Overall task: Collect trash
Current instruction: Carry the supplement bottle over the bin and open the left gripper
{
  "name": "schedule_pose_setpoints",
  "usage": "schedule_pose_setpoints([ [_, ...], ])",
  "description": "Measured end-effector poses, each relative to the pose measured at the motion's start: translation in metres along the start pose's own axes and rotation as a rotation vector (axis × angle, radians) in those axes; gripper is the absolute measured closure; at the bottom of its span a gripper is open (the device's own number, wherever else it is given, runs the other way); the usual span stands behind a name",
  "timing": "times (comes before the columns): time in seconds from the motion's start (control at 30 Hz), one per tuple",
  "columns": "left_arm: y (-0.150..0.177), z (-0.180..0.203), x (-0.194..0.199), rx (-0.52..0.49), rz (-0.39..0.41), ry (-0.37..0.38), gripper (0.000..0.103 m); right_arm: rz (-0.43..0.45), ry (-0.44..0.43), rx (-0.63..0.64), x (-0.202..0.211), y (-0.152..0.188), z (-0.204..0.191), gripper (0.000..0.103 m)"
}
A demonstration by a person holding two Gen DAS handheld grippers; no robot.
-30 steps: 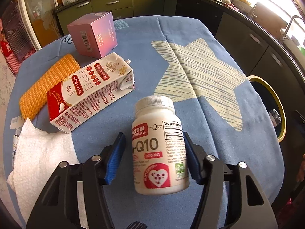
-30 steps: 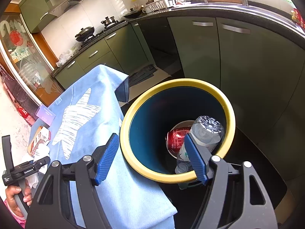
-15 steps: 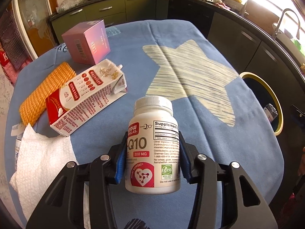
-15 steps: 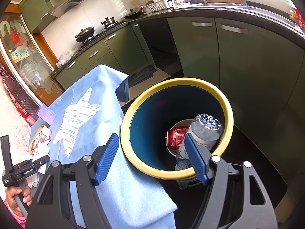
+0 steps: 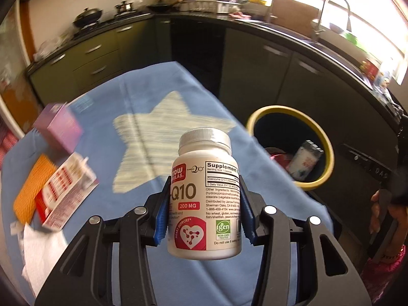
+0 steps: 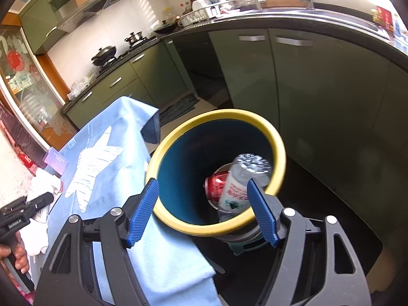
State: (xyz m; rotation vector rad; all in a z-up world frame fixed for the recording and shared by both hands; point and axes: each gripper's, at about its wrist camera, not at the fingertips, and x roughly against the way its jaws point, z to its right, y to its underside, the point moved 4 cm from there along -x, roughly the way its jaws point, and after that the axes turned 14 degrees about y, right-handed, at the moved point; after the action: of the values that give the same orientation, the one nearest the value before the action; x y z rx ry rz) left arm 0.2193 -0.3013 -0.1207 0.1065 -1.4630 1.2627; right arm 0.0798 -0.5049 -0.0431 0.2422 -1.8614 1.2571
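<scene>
Bottle: white supplement bottle (image 5: 204, 196) sits upright between my 2 left fingers, cap above the pads, base below them, lifted off the blue cloth (image 5: 158, 158)
Left gripper: my left gripper (image 5: 204, 214) is closed onto the bottle, blue pads (image 5: 161, 219) pressed against both of its sides at label height
Right gripper: my right gripper (image 6: 202, 211) is spread wide and holds nothing; its blue pads (image 6: 141, 211) frame the mouth of the bin
Bin: yellow-rimmed bin (image 6: 276, 153) stands on the floor just beside the table edge, to the right of the bottle in my left view (image 5: 329, 153)
Bin contents: 1 red can (image 6: 216, 186) and 1 clear plastic bottle (image 6: 239, 183) lie inside, touching each other
Table left side: red and white carton (image 5: 63, 191) lies on its side beside an orange knitted cloth (image 5: 32, 188); a purple box (image 5: 60, 127) is behind them, and a white paper towel (image 5: 43, 252) is at the near corner
Blur: left view is smeared at the edges, so small print on the carton cannot be read
</scene>
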Motion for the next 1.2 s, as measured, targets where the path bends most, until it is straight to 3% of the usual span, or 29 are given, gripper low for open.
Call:
schedule_pose_setpoints([
  [0.23,-0.048,0.077,-0.041,-0.136,-0.030,0.131,0.056,0.011,0.032,-0.051,0.008,0.003,0.029,0.035],
  [0.37,-0.078,0.115,-0.081,-0.200,-0.044,0.159,0.056,0.012,0.059,-0.081,0.012,0.005,0.045,0.035],
  [0.47,-0.093,0.121,-0.116,-0.195,-0.078,0.156,0.056,0.013,0.077,-0.093,0.015,0.006,0.052,0.034],
  [0.5,-0.098,0.120,-0.129,-0.183,-0.082,0.156,0.053,0.014,0.082,-0.095,0.016,0.006,0.053,0.033],
  [0.53,-0.100,0.119,-0.138,-0.173,-0.086,0.147,0.040,0.016,0.085,-0.096,0.017,0.006,0.054,0.032],
  [0.57,-0.102,0.117,-0.144,-0.155,-0.086,0.138,0.034,0.018,0.087,-0.094,0.019,0.006,0.054,0.032],
  [0.6,-0.104,0.113,-0.147,-0.131,-0.080,0.136,0.034,0.020,0.088,-0.092,0.020,0.006,0.053,0.032],
  [0.8,-0.088,0.094,-0.104,-0.100,-0.021,0.143,0.029,0.023,0.078,-0.073,0.022,0.005,0.044,0.032],
  [1.03,-0.034,0.054,-0.018,-0.033,0.056,0.170,0.021,-0.001,0.025,0.006,0.015,0.008,0.007,0.032],
  [1.2,0.009,0.004,0.044,0.052,0.145,0.104,0.018,-0.010,-0.028,0.103,0.016,0.010,-0.039,0.032],
])
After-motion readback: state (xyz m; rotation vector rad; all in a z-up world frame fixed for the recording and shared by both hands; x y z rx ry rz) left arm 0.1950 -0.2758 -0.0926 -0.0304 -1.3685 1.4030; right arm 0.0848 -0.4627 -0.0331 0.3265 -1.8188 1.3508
